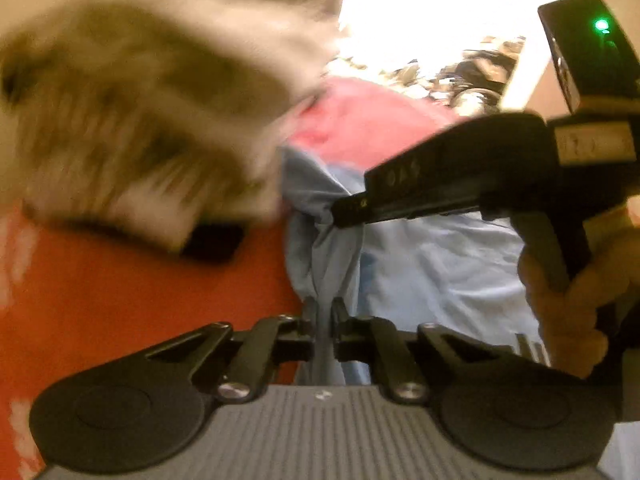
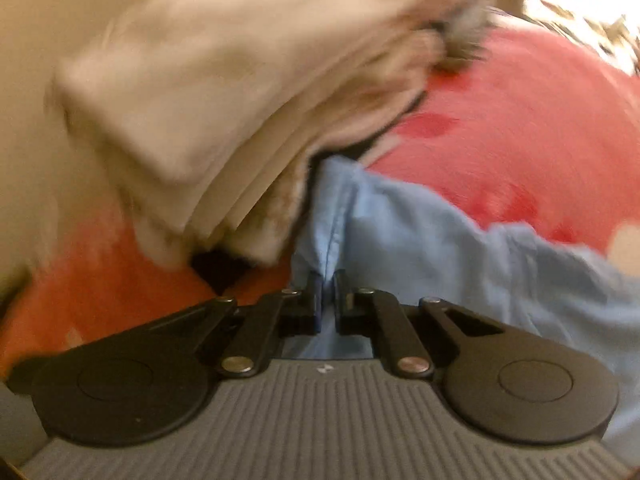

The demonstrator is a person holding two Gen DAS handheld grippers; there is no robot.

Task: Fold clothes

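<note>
A light blue garment (image 1: 432,264) lies crumpled on a red patterned cover (image 1: 120,300). My left gripper (image 1: 324,312) is shut on a bunched fold of the blue garment at its left edge. In the left wrist view the right gripper (image 1: 344,210) reaches in from the right, held by a hand (image 1: 568,304), its tip pinching the same bunched edge farther up. In the right wrist view the right gripper (image 2: 328,284) is shut on a ridge of the blue garment (image 2: 440,240), which spreads off to the right.
A stack of folded pale cloths (image 2: 208,120) sits just left of the blue garment, blurred in both views, with a dark flat object (image 1: 212,240) under its near corner. The red cover (image 2: 520,120) extends behind and to the left. A bright window (image 1: 440,0) glares at the back.
</note>
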